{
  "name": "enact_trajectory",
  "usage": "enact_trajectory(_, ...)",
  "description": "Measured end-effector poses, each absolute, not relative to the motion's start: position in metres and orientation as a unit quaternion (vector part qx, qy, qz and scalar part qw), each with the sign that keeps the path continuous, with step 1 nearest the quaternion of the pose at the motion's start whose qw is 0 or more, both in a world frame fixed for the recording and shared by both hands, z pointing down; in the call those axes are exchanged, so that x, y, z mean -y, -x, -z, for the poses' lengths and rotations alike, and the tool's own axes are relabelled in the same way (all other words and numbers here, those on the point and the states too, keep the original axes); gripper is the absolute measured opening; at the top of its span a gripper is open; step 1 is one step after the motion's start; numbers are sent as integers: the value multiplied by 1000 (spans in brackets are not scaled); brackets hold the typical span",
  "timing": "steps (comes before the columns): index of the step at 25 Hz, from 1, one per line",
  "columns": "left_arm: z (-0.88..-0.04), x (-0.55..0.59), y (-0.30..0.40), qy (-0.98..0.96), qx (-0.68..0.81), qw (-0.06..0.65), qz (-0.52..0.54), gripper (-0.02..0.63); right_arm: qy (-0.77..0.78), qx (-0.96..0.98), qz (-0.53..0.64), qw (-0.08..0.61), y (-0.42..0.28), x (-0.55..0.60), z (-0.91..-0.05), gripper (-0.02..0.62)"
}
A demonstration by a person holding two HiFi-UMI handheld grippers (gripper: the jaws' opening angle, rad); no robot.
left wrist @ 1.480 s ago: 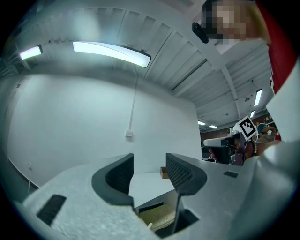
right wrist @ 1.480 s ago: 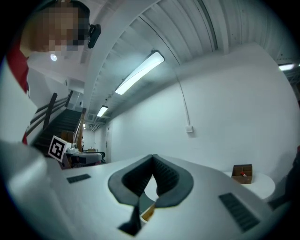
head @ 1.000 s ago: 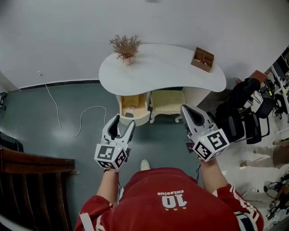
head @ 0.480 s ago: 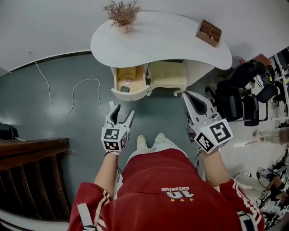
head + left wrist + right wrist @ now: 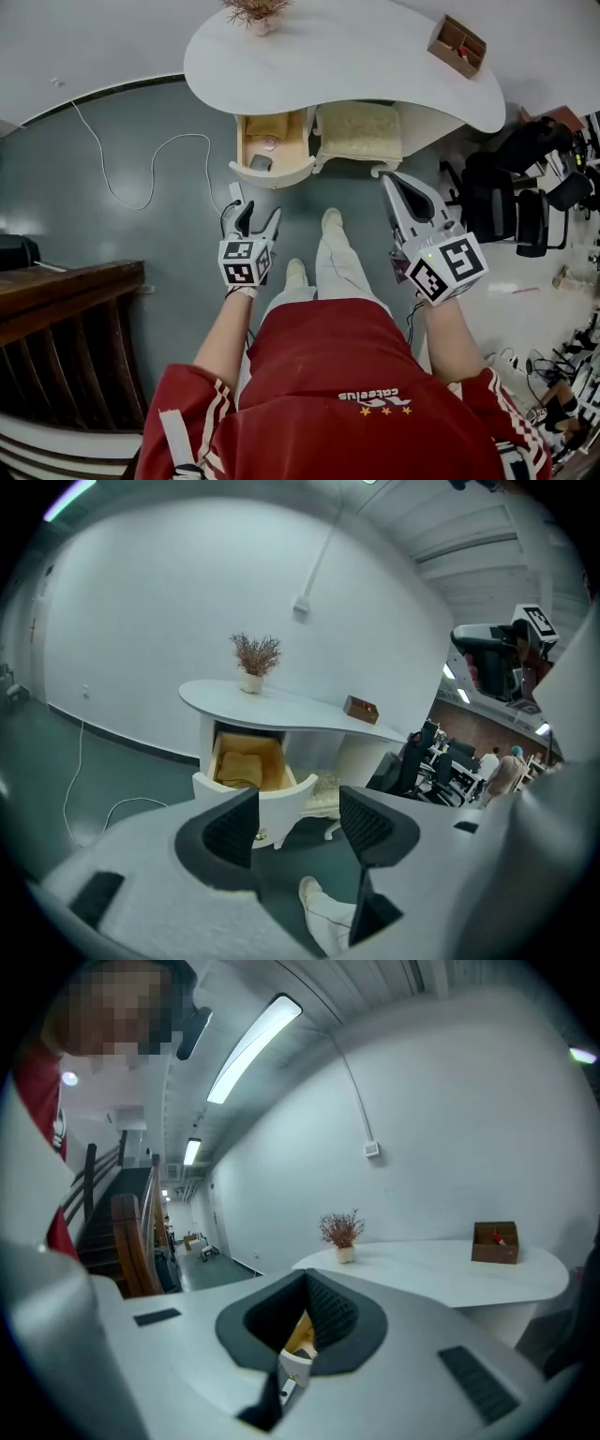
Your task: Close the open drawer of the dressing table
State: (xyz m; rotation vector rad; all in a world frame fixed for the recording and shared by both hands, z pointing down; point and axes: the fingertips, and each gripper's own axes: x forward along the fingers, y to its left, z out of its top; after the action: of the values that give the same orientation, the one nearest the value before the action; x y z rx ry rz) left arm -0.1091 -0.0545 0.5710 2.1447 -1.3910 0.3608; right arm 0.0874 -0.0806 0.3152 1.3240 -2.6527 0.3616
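**Drawer position.** The drawer [image 5: 272,157] stands pulled out from the left pedestal under the white worktop [image 5: 356,66], beside the cushioned stool [image 5: 361,131]. Its curved white front faces you. Small items lie in its wooden interior, so a smooth push is advisable to keep them from sliding.

**Left tool.** The left tool [image 5: 258,214] hangs over the floor just short of the drawer front and is aimed at it. In the left gripper view the left tool [image 5: 300,822] has its jaws wide apart with nothing between them. The drawer [image 5: 248,766] shows just beyond the left jaw. This is likely the working side, since it sits nearest the drawer. Judged from this pose, the approach is not finished and no contact has been made.

**Right tool.** The right tool [image 5: 397,183] points toward the stool side, well apart from the drawer. In the right gripper view the right tool [image 5: 302,1321] has its jaws drawn in to a narrow slit and holds nothing. Held like this, it keeps out of the push path.

**Next move.** Bring a jaw or the tool nose square against the middle of the drawer front, then push straight in. An off-centre push may skew the drawer in its guides.

**Hazard.** A white cable [image 5: 141,183] lies on the floor to your left, so watch your footing.
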Motion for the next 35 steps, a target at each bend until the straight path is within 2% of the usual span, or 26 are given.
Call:
enact_trajectory(10, -651, 89, 97, -773, 536, 286, -185, 258, -376, 912, -121, 109, -52, 148, -402, 5)
enact_trajectory(22, -759, 115, 98, -726, 544, 340, -248, 244, -363, 905, -170, 138, -57, 174, -467, 5)
enact_trajectory(28, -786, 121, 100, -710, 550, 357, -258, 235, -354, 900, -202, 154, -53, 182, -516, 5)
enact_trajectory(35, -806, 127, 104, -690, 567, 366, -262, 203, -334, 904, -213, 163, -50, 172, -536, 5)
